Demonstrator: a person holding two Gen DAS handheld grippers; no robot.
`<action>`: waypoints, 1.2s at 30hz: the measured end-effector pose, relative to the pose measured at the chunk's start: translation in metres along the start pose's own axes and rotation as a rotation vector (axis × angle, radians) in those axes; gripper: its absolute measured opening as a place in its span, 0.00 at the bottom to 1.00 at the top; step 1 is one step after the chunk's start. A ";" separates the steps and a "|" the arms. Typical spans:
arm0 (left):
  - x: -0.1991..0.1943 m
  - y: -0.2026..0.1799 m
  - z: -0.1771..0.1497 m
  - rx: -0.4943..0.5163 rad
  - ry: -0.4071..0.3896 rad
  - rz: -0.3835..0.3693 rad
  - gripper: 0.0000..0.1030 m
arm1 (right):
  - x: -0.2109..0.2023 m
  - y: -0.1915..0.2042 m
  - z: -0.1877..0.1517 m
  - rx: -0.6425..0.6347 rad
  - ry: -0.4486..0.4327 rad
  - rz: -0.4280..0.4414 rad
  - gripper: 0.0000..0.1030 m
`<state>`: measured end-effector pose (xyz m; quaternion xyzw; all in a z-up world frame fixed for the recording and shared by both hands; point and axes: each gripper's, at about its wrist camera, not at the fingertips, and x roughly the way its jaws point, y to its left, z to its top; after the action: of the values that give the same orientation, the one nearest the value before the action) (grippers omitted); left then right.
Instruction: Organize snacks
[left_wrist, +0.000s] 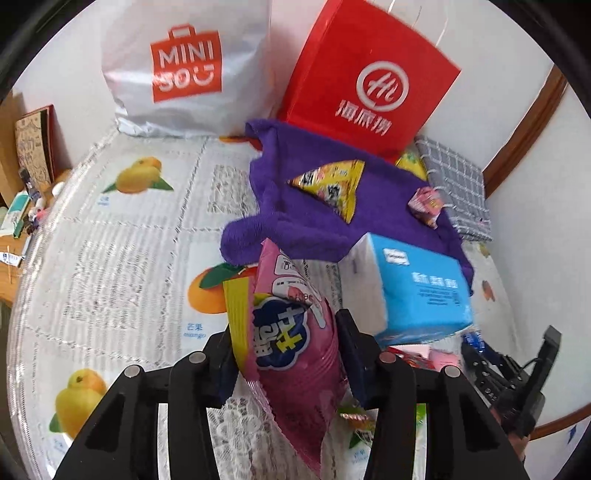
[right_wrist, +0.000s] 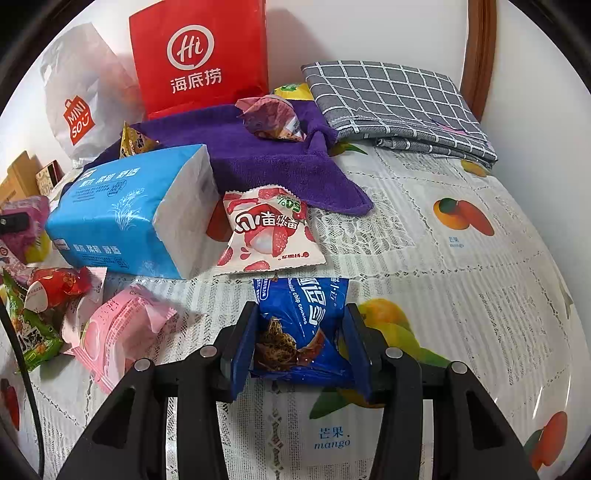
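Note:
My left gripper (left_wrist: 286, 343) is shut on a pink snack packet (left_wrist: 295, 354) and holds it above the table. My right gripper (right_wrist: 301, 339) is shut on a blue chocolate chip cookie packet (right_wrist: 303, 325) just over the tablecloth. A white and red lychee snack packet (right_wrist: 266, 229) lies ahead of it. A pink packet (right_wrist: 122, 328), a red packet (right_wrist: 55, 288) and a green packet (right_wrist: 33, 339) lie at the left. A yellow packet (left_wrist: 332, 184) and a small pink packet (left_wrist: 426, 205) rest on the purple towel (left_wrist: 314, 221).
A blue tissue pack (right_wrist: 122, 218) lies left of centre. A red Haidilao bag (right_wrist: 199, 55) and a white Miniso bag (left_wrist: 184, 66) stand against the back wall. A folded grey checked cloth (right_wrist: 395, 99) lies at the back right. The fruit-print tablecloth (right_wrist: 461, 258) covers the table.

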<state>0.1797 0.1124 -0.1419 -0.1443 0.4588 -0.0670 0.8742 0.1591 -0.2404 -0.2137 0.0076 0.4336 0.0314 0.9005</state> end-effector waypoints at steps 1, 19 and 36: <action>-0.006 -0.001 0.000 0.003 -0.011 0.002 0.44 | 0.000 0.000 0.000 0.000 0.000 0.000 0.45; -0.059 -0.027 0.003 0.085 -0.125 0.026 0.44 | -0.060 0.017 0.017 0.007 -0.091 0.076 0.42; -0.032 -0.056 0.025 0.182 -0.143 0.070 0.44 | -0.077 0.047 0.093 0.004 -0.184 0.074 0.42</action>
<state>0.1826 0.0725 -0.0859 -0.0528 0.3922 -0.0674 0.9159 0.1816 -0.1972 -0.0939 0.0281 0.3484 0.0630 0.9348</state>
